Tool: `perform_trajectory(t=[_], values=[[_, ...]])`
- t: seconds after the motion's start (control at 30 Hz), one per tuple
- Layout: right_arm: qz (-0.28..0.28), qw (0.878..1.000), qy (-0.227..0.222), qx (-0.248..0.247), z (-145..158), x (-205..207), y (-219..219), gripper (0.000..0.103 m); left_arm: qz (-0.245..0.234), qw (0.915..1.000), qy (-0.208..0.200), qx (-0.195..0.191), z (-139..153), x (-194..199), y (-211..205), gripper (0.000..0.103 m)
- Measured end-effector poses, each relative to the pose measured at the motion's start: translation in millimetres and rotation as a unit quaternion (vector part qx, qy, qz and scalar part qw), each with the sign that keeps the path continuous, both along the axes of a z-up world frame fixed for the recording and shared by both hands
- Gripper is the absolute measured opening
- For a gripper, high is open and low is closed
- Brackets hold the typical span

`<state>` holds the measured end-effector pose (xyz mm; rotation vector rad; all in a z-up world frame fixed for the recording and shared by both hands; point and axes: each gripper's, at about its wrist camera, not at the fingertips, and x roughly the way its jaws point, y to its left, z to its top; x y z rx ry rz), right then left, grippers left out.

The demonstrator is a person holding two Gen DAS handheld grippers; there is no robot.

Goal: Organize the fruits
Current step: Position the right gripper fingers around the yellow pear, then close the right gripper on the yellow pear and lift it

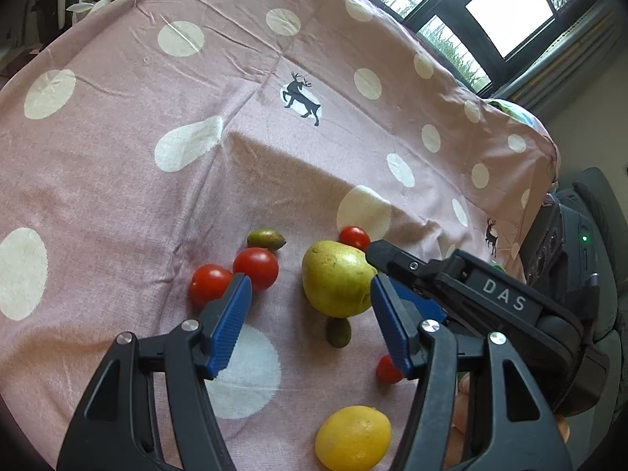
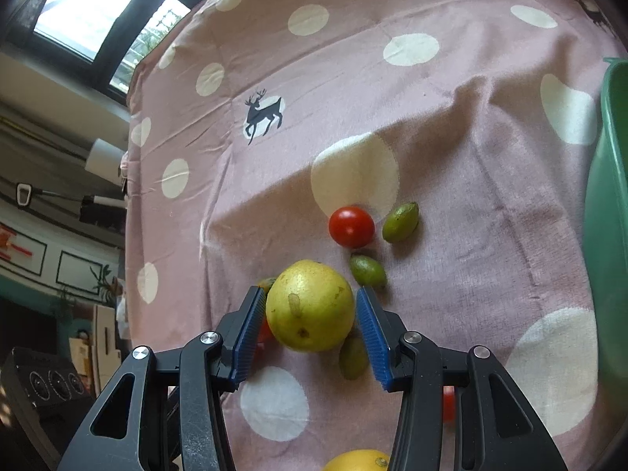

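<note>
Right wrist view: the yellow-green pear [image 2: 310,306] lies on the pink dotted cloth [image 2: 471,180], between the blue pads of the right gripper [image 2: 310,310]. The left-hand pad appears to meet the skin; a narrow gap shows at the other pad, so the jaws bracket the pear and a firm grip cannot be confirmed. This straddling position suits a pinch across the widest part of the fruit. Small green fruits [image 2: 368,271] lie just beside the pear, and a red tomato [image 2: 351,227] sits a little beyond. A green bin [image 2: 608,204] stands at the right edge, probably the destination for sorted fruit. In the left wrist view, the left gripper [image 1: 310,294] hangs with its jaws apart and nothing between them, above the cloth between two tomatoes [image 1: 235,274] and the pear [image 1: 337,282]. A lemon [image 1: 353,437] lies nearer the camera. The right gripper's black body [image 1: 471,286] reaches the pear from the right.
</note>
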<state>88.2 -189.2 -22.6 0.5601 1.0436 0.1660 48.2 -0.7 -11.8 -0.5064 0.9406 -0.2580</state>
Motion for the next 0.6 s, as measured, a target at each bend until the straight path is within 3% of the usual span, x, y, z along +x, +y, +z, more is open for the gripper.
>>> perform_trajectory(t=[0.23, 0.6], values=[[0.002, 1.000, 0.005, 0.012, -7, 14, -2, 0.049, -0.029, 0.9995, -0.006, 0.010, -3, 6, -23, 0.052], [0.017, 1.000, 0.018, 0.006, -14, 23, 0, 0.049, -0.051, 0.9979, 0.036, -0.016, -26, 27, -33, 0.050]])
